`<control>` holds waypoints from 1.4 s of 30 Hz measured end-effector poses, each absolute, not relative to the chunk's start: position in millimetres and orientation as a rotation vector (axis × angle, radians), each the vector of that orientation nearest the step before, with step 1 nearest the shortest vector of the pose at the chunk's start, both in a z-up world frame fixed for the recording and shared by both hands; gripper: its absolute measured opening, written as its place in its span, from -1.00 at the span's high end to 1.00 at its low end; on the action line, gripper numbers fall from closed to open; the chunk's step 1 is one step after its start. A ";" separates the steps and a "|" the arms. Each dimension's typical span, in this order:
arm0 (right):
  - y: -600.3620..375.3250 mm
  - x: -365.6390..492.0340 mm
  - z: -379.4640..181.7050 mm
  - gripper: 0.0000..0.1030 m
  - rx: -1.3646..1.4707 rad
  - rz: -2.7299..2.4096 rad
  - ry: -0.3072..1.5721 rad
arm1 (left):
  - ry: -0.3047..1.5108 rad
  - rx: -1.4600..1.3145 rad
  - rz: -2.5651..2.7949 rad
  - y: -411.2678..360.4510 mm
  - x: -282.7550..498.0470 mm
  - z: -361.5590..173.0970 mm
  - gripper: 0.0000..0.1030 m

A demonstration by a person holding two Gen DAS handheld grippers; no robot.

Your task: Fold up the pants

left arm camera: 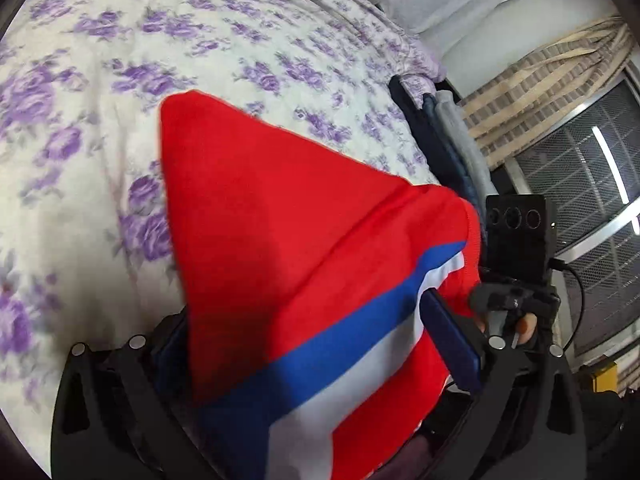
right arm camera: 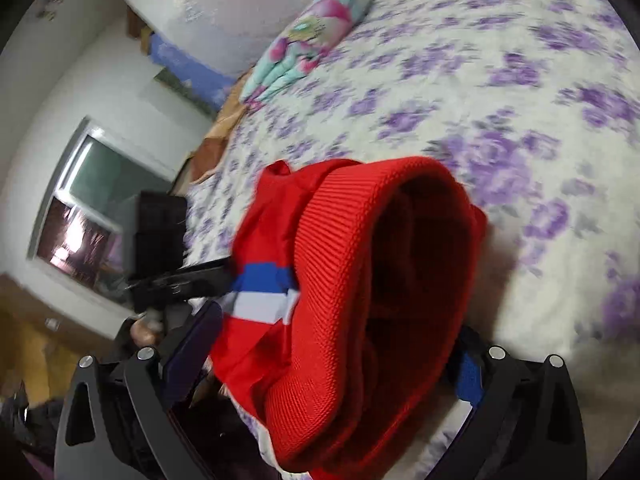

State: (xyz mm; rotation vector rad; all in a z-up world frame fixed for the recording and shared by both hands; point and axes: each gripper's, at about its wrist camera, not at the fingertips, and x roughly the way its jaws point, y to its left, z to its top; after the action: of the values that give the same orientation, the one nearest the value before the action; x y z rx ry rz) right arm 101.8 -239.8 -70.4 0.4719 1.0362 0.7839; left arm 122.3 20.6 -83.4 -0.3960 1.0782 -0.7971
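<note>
The red pants [left arm camera: 280,240] have a blue and white side stripe and hang lifted above the bed. My left gripper [left arm camera: 316,344] is shut on the pants, with its blue pads on either side of the cloth. My right gripper [right arm camera: 340,360] is shut on the pants [right arm camera: 352,280] at the ribbed red waistband, whose opening faces the camera. The right gripper shows at the right in the left wrist view [left arm camera: 516,300], close beside the cloth. The left gripper shows at the left in the right wrist view [right arm camera: 172,276]. The pants' lower parts are hidden.
The bed [left arm camera: 120,80] carries a white quilt with purple flowers. A folded floral blanket [right arm camera: 308,44] lies at its far end. A stack of folded dark and grey clothes [left arm camera: 452,136] lies at the bed's right edge. A curtain and a window [left arm camera: 580,168] are beyond.
</note>
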 end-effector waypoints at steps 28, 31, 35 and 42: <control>-306.4 211.7 71.7 0.28 0.402 0.746 0.818 | 0.889 -0.390 -0.806 -39.0 257.9 64.5 -0.18; -308.0 289.1 80.8 0.27 0.361 0.693 0.808 | 0.876 -0.385 -0.761 -46.7 326.2 70.2 -0.23; -299.8 390.9 55.6 -0.01 0.261 0.571 0.803 | 0.891 -0.395 -0.679 -52.3 427.3 42.2 -0.26; -296.7 454.9 -28.6 -0.54 0.134 0.135 0.877 | 1.034 -0.452 -0.356 -16.9 516.4 -48.0 -0.42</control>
State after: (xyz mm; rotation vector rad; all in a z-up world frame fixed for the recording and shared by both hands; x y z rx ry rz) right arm 454.9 -296.7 -28.6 0.1343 0.8774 0.1345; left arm 516.4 -16.9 -48.0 -0.4518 1.0342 -0.3564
